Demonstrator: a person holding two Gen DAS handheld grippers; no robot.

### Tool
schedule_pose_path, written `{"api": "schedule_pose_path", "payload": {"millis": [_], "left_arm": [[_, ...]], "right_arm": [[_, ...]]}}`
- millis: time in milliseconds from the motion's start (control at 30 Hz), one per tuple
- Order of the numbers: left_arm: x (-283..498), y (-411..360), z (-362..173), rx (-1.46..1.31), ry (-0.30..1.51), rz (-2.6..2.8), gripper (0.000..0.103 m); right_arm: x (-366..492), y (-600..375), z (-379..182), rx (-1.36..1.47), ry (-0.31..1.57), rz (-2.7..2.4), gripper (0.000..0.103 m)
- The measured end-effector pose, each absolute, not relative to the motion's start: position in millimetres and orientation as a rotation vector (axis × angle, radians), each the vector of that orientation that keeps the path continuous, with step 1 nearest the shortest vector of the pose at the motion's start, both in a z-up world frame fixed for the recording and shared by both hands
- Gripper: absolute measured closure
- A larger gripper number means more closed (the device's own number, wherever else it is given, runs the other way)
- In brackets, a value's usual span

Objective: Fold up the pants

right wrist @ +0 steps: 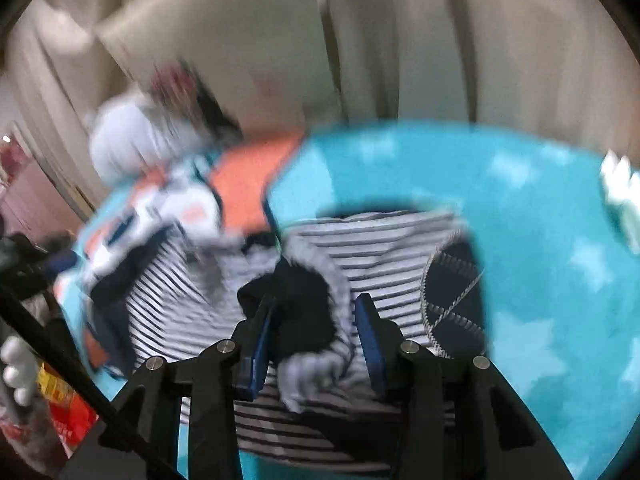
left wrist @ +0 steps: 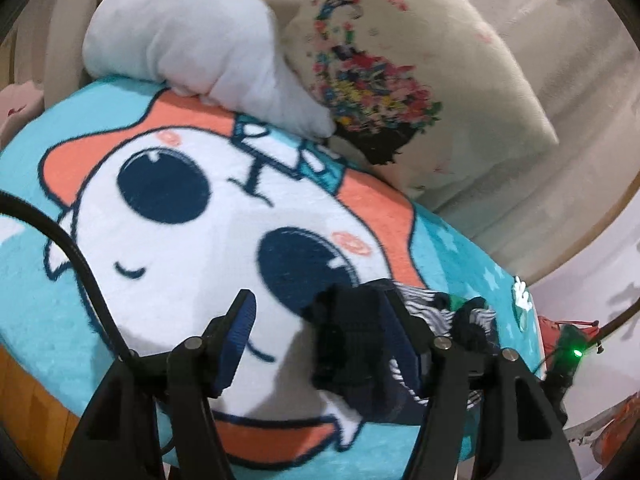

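Barely begun, our left hand-held gripper [left wrist: 320, 320] and right hand-held gripper [right wrist: 316, 322] gape open around the crumpled, unfolded striped pants [right wrist: 380, 240].

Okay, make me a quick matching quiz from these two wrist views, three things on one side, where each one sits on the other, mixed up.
Things:
1. striped pants
2. white plush toy
3. floral cushion

Places:
A. leaning up behind the cartoon blanket
B. bunched between the right gripper fingers
C. lying on the blanket's far edge

Pairs: 1-B, 2-C, 3-A
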State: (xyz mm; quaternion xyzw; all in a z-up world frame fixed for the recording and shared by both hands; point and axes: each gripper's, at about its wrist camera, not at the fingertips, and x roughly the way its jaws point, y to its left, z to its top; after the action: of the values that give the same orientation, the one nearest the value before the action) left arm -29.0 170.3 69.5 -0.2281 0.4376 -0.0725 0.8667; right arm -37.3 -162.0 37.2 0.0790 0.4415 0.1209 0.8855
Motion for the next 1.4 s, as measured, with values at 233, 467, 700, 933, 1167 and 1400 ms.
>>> {"api": "schedule_pose_path", "payload": {"millis": [233, 467, 700, 933, 1167, 1400], "left_arm": [[0.1, 164.4, 33.0, -0.534, 1.019, -0.221, 0.035], [25.4, 145.4, 19.5, -0.545, 1.089, -0.349, 0.033], [28.8, 134.8, 11.6, -0.532, 1.128, -0.424, 0.055], [19.9, 119.1, 42.2, -0.511, 1.076, -0.437, 0.057], [18.4, 61.1, 101.2, -0.474, 0.994, -0.545, 0.055], [3.9, 39.1, 130.4, -0.448, 0.896, -0.546, 0.045]], "right_arm": [[-82.6, -94.7, 82.3, 0.043, 0.752, 0.462, 0.024], [-98.3, 6.8, 59.7, -0.279, 0.742, 0.573, 0.024], [-79.3, 28.9, 31.1, -0.301, 0.777, 0.512, 0.044], [-74.6, 0.4, 54.2, -0.145, 0.743, 0.518, 0.086], [-77.6, -82.1, 98.5, 0.144, 0.654, 0.504, 0.088], [-77.9, -210.1, 90.8, 0.455, 0.652, 0.329, 0.088]]}}
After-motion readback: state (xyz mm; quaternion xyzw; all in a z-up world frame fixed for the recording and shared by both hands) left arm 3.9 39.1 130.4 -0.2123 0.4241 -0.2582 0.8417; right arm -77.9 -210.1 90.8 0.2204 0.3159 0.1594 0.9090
